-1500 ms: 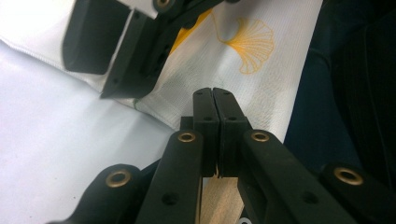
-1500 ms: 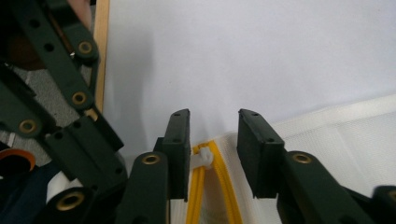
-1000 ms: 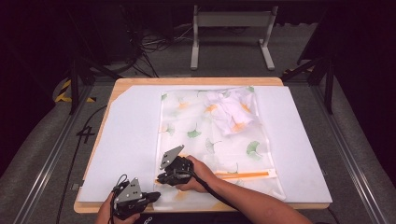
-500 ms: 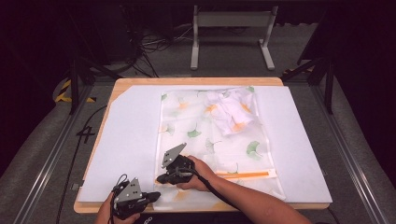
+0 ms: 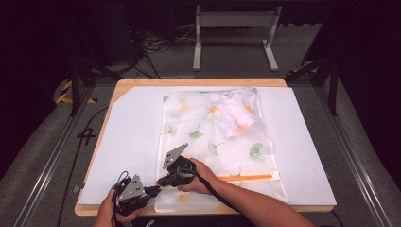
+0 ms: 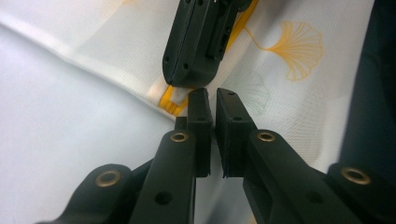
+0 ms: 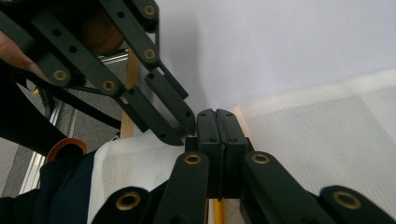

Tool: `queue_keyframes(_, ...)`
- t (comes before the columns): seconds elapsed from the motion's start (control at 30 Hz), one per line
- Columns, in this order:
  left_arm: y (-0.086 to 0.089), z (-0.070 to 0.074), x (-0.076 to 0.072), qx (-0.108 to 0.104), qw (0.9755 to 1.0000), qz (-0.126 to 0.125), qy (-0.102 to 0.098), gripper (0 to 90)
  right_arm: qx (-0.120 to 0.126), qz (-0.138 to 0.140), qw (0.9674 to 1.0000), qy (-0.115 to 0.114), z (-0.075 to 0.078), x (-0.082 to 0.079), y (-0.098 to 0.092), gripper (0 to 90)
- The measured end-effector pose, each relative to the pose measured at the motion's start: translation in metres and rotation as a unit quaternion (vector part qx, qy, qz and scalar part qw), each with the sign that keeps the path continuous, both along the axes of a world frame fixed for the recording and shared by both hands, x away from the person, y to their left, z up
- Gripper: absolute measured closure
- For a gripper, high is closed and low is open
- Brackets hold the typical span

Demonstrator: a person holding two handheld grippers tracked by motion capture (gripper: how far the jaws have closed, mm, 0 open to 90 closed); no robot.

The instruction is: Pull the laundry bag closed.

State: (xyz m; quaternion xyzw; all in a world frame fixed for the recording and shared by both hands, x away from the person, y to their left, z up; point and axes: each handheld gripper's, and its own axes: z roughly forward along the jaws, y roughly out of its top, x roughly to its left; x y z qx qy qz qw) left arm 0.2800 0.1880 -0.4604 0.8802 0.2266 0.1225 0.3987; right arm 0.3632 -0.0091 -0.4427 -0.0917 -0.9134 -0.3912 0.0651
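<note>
high view puts the white pad [image 5: 127, 142] over the wooden table [image 5: 142, 83], and on that pad lies the mesh laundry bag [image 5: 227, 156], printed with ginkgo leaves, its orange zipper [image 5: 246, 178] running along the pad's near side. a crumpled white garment [image 5: 234, 113] sits inside, toward the pad's far edge. the bag looks light, limp and thin; it should bunch and slide on the pad, so a pinch at the stiffer zipper seam seems the best hold. at the bag's near left corner, the right gripper [image 7: 217, 122] has its jaws pressed fully together at the bag's edge by the zipper's end. the left gripper [image 6: 212, 100], just beside it, is nearly closed with a narrow gap, and i cannot tell that any fabric sits between them.
</note>
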Motion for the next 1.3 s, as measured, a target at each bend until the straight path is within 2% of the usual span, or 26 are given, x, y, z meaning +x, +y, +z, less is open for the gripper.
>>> queue_keyframes(0.1,0.0,-0.001,0.002,0.001,1.0,-0.005,-0.002,87.2,-0.005,-0.003,1.0,-0.001,0.0,0.0,0.0,90.0)
queue_keyframes(0.2,0.003,-0.002,0.003,-0.011,0.9999,-0.001,0.008,90.0,-0.012,-0.006,0.9999,-0.006,-0.001,0.0,-0.001,90.0)
queue_keyframes(0.5,0.002,-0.002,0.003,-0.011,0.9998,0.005,0.014,90.0,-0.019,-0.017,0.9995,-0.018,-0.002,-0.005,-0.008,90.0)
queue_keyframes(0.97,0.003,-0.003,0.003,-0.016,0.9997,0.005,0.019,90.0,-0.023,-0.017,0.9992,-0.027,0.0,-0.009,-0.015,90.0)
queue_keyframes(1.3,0.003,-0.003,0.004,-0.017,0.9996,0.005,0.022,90.0,-0.03,-0.02,0.9987,-0.036,0.003,-0.01,-0.027,90.0)
